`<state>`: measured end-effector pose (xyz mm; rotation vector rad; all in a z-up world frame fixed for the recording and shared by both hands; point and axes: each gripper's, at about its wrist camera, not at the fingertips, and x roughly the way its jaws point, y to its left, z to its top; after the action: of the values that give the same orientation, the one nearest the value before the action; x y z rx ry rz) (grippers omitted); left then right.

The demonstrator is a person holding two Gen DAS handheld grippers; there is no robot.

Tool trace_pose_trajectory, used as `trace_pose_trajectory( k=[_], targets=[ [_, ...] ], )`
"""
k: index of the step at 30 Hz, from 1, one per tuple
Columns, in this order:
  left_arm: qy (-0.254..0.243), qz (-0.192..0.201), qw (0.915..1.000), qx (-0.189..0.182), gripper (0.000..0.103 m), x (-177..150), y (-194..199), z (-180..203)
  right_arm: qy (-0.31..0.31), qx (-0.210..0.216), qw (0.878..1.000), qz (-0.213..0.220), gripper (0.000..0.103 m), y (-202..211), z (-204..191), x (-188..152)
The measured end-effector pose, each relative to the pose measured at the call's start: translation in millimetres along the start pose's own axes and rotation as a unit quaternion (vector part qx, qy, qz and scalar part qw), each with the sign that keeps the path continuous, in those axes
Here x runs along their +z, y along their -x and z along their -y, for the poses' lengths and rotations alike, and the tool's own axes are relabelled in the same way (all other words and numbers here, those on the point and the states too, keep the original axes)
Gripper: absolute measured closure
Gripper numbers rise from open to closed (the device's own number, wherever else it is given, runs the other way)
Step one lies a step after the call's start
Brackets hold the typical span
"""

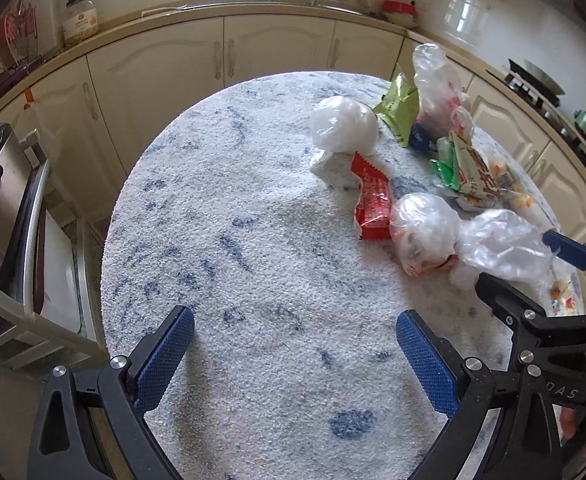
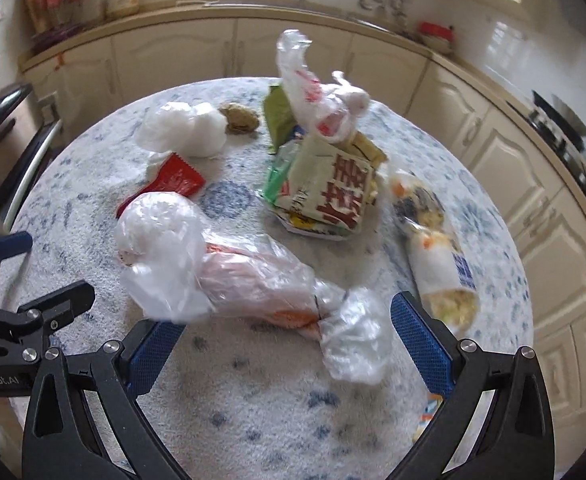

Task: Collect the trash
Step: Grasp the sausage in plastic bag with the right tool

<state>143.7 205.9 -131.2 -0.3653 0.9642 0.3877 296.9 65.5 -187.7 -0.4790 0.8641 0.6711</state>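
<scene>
A clear crumpled plastic bag [image 2: 221, 268], with something orange showing through it, lies nearest on the round table, its loose tail [image 2: 353, 340] trailing to the right. Touching its far left side is a flat red wrapper [image 2: 173, 184], and farther still a knotted white bag [image 2: 185, 130] beside a small brown lump [image 2: 239, 118] (too blurred to identify). Right of centre sits a heap: a green packet [image 2: 277, 116], an upright clear bag with red print [image 2: 313, 92], and a red-lettered wrapper [image 2: 329, 196]. A printed tube-like wrapper [image 2: 437, 248] lies far right.
</scene>
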Motion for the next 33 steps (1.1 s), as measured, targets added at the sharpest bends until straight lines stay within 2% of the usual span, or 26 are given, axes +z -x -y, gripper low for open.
trace_pose_trajectory(
  k=[3, 7, 8, 10, 13, 14, 15, 17, 18, 21, 24, 28, 31, 33],
  targets=[
    [0.006, 0.004, 1.0, 0.006, 0.004, 1, 0, -5, 0.058, 0.079, 0.995, 0.003, 0.002, -12, -1, 11],
    [0.004, 0.008, 0.9999, 0.013, 0.004, -4, 1, -4, 0.094, 0.186, 0.976, -0.061, 0.002, -41, -3, 23],
    [0.006, 0.006, 0.9999, 0.012, 0.004, -4, 0, -5, 0.103, 0.192, 0.973, -0.071, 0.0, -47, -5, 25],
    [0.014, 0.001, 0.9998, 0.014, 0.004, -7, 1, -5, 0.136, 0.161, 0.976, -0.061, 0.001, -45, -14, 22],
    [0.025, -0.004, 0.9995, 0.017, 0.004, -11, 3, -2, 0.148, 0.149, 0.977, -0.046, 0.005, -40, -19, 19],
    [0.025, -0.002, 0.9994, 0.023, 0.004, -12, 4, 0, 0.148, 0.159, 0.975, -0.044, 0.011, -37, -19, 17],
    [0.025, -0.001, 0.9993, 0.029, 0.004, -14, 6, 1, 0.144, 0.176, 0.973, -0.045, 0.026, -34, -19, 15],
    [0.026, -0.003, 0.999, 0.036, 0.004, -17, 7, 5, 0.139, 0.18, 0.973, -0.035, 0.06, -27, -20, 11],
    [0.028, -0.007, 0.9989, 0.037, 0.004, -19, 7, 5, 0.135, 0.184, 0.973, -0.033, 0.064, -24, -21, 9],
    [0.04, -0.01, 0.9982, 0.043, 0.004, -24, 11, 6, 0.101, 0.168, 0.98, -0.031, 0.069, -21, -22, 6],
    [0.037, -0.014, 0.9985, 0.038, 0.004, -26, 14, 10, 0.037, 0.175, 0.983, -0.035, 0.07, -22, -13, 7],
    [0.02, -0.003, 0.9995, 0.024, 0.004, -22, 18, 17, -0.063, 0.214, 0.974, -0.045, 0.071, -13, 7, -6],
    [0.001, 0.011, 0.9999, 0.008, 0.004, -13, 19, 24, -0.13, 0.198, 0.971, -0.019, 0.071, 2, 24, -21],
    [-0.013, 0.015, 0.9998, -0.004, 0.004, -3, 17, 29, -0.169, 0.21, 0.963, 0.007, 0.071, 13, 33, -29]
  ],
)
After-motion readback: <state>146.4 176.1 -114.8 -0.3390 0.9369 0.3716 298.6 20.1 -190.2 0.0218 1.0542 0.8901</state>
